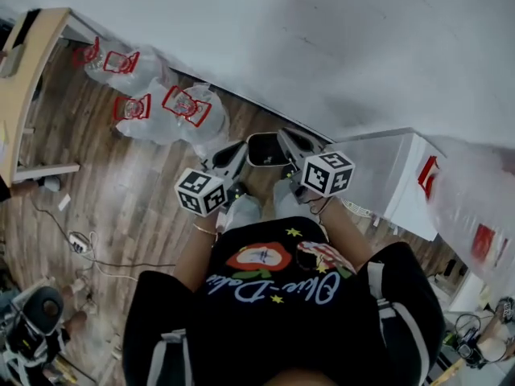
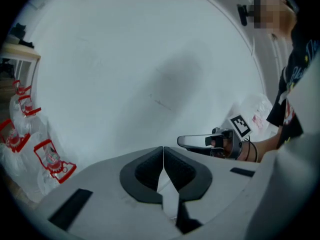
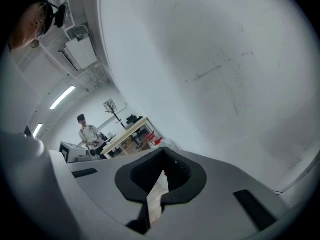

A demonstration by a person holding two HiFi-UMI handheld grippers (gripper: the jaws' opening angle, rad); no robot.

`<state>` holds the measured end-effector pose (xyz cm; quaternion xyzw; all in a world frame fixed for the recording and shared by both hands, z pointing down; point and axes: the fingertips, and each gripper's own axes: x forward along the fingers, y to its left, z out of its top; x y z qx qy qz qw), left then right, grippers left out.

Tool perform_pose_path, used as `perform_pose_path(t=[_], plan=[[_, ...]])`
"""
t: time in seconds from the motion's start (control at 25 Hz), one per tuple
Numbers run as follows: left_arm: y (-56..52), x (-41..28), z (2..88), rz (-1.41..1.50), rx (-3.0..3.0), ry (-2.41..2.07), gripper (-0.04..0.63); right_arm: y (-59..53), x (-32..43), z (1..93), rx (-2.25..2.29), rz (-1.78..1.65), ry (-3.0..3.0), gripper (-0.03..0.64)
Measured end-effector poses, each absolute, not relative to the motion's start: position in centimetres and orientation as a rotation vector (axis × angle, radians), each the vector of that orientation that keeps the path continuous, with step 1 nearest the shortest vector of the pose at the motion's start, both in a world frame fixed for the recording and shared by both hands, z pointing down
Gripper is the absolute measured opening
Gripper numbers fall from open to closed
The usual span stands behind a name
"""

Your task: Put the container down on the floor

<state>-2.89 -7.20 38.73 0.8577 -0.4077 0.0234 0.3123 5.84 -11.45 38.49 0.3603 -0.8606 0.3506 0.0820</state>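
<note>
Shirt (image 1: pixel 278 292) nearest. Left gripper (image 2: pixel 163 150) and right gripper (image 3: pixel 164 157) face the wall (image 1: pixel 322 39) with jaws pressed together and empty. The white container (image 1: pixel 385 171) stands against the wall, seemingly on the floor (image 1: pixel 121 183) already. It is probably stiff and light, so take it by opposite rims.

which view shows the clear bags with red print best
The head view: the clear bags lie whole on the wood floor against the wall. The left gripper view catches them cut off at its left edge. The right gripper view shows only distant red specks.
</note>
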Motion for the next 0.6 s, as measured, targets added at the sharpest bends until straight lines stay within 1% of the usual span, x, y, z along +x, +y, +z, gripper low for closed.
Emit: perform_pose_path(t=[0.36, 0.6], plan=[[-5.4, -3.2, 34.8, 0.132, 2.420, -1.023, 0.006, -9.5, 4.5, 34.1, 1.160, 1.001, -2.648, 0.000], [-4.2, -3.9, 31.9, 0.114, 2.502, -1.062, 0.006, -8.3, 3.5, 30.9, 1.188, 0.904, -2.725, -0.001]])
